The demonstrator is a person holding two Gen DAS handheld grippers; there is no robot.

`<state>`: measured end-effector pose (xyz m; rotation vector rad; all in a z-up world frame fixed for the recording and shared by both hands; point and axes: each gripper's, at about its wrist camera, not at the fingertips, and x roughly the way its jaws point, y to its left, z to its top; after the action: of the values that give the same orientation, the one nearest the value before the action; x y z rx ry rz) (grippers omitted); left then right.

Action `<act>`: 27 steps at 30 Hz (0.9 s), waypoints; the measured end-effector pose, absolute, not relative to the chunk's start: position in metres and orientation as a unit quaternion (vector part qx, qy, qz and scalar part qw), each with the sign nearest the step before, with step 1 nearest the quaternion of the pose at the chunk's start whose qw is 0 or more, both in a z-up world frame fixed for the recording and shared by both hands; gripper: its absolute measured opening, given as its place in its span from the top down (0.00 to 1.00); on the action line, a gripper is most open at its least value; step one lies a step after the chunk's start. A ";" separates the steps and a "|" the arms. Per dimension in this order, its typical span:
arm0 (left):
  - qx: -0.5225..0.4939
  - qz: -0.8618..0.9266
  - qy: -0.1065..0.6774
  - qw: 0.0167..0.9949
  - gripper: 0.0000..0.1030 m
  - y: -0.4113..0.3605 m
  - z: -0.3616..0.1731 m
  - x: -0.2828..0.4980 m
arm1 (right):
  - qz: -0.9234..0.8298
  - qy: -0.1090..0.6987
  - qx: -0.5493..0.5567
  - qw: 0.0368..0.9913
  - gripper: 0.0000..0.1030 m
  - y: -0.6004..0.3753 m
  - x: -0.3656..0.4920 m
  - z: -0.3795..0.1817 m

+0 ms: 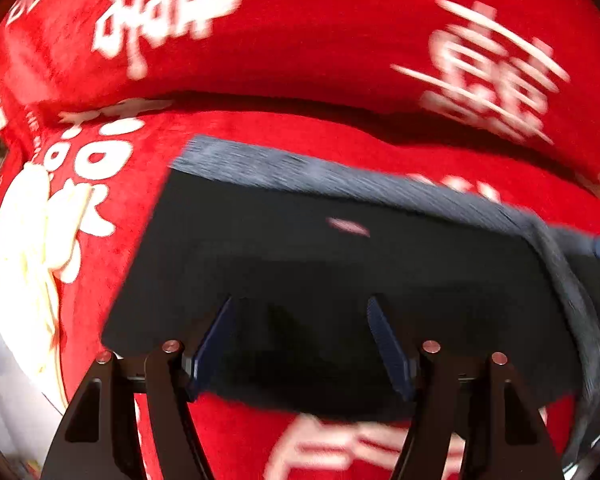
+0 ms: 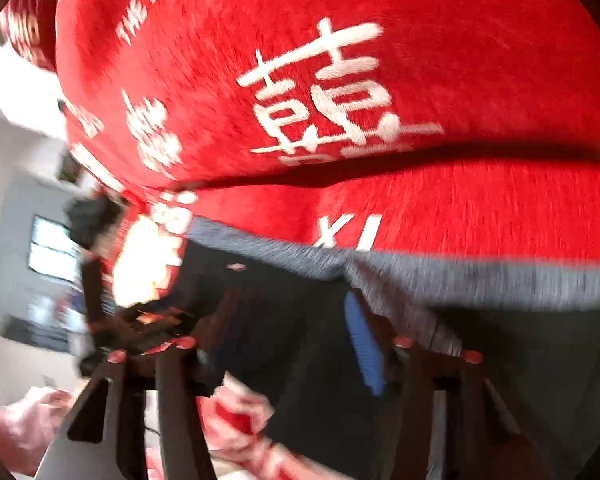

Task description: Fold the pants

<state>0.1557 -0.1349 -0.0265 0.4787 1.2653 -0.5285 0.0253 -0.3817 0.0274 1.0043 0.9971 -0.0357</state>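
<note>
The pants point(image 1: 340, 248) are dark navy with a grey ribbed waistband point(image 1: 340, 176) and lie folded on a red blanket point(image 1: 320, 60) with white characters. My left gripper point(image 1: 300, 304) is open, its blue-padded fingers point(image 1: 216, 344) spread just above the near part of the pants. In the right wrist view the pants point(image 2: 284, 320) and their grey waistband point(image 2: 460, 276) lie under my right gripper point(image 2: 292, 320), which is open with one blue pad point(image 2: 364, 344) showing clearly. The view is blurred.
The red blanket point(image 2: 380, 80) bulges up behind the pants in a thick fold. A cream patch point(image 1: 24, 240) sits on the blanket at the left. In the right wrist view the room's floor and furniture point(image 2: 40, 248) show at the left edge.
</note>
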 end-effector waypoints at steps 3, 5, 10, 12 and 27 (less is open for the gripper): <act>0.227 -0.279 0.589 0.724 0.33 -0.154 -0.017 0.115 | -0.029 0.467 0.492 0.734 0.41 -0.378 -0.004 0.033; 0.230 -0.301 0.596 0.708 0.33 -0.165 -0.014 0.090 | -0.048 0.472 0.500 0.724 0.41 -0.377 -0.036 0.035; 0.248 -0.362 0.604 0.666 0.33 -0.193 -0.013 0.030 | -0.107 0.487 0.519 0.694 0.41 -0.367 -0.111 0.034; 0.249 -0.390 0.603 0.650 0.33 -0.203 -0.012 0.009 | -0.133 0.482 0.533 0.683 0.41 -0.362 -0.149 0.035; 0.272 -0.523 0.600 0.540 0.33 -0.263 -0.028 -0.122 | -0.334 0.420 0.606 0.587 0.39 -0.320 -0.375 0.026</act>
<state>-0.1216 -0.2632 -0.0278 0.6461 1.4268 -1.2433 -0.3755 -0.3195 0.0258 1.4133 0.9797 -0.7787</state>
